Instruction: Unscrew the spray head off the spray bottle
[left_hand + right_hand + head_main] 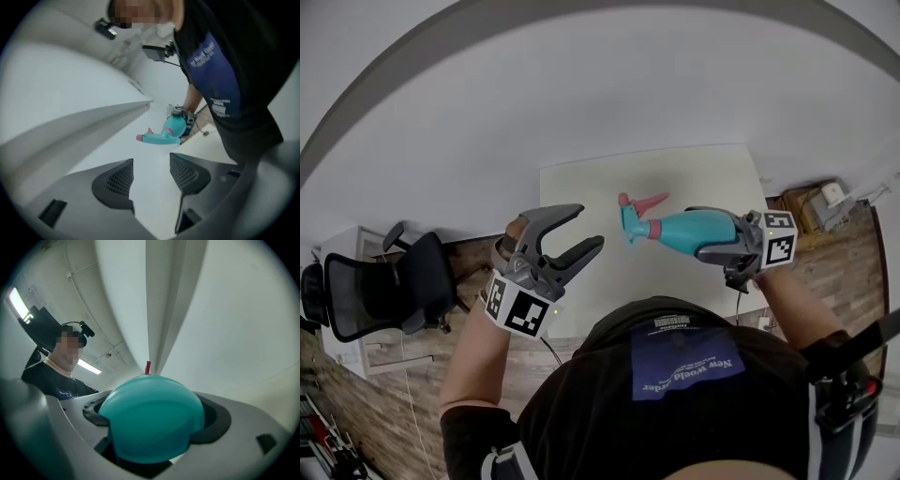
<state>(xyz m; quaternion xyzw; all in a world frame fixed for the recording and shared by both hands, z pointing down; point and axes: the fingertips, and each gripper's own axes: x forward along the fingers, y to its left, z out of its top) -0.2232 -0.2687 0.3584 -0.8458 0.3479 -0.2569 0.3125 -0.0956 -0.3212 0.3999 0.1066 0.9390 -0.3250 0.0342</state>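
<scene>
A white table (694, 178) is lying below. The right gripper (700, 232) is clamping the teal spray bottle (680, 228) sideways in the air, its spray head (636, 214) pointing at the left gripper (589, 226), which is gaping empty nearby.

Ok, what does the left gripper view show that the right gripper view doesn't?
Only the left gripper view shows the left gripper open and empty, the spray head side-on with its pink nozzle, and the white table. Only the right gripper view shows the spray bottle end-on, its rounded teal base filling the frame, plus a ceiling light. Both show that bottle clamped in the right gripper and the person's dark shirt.
</scene>
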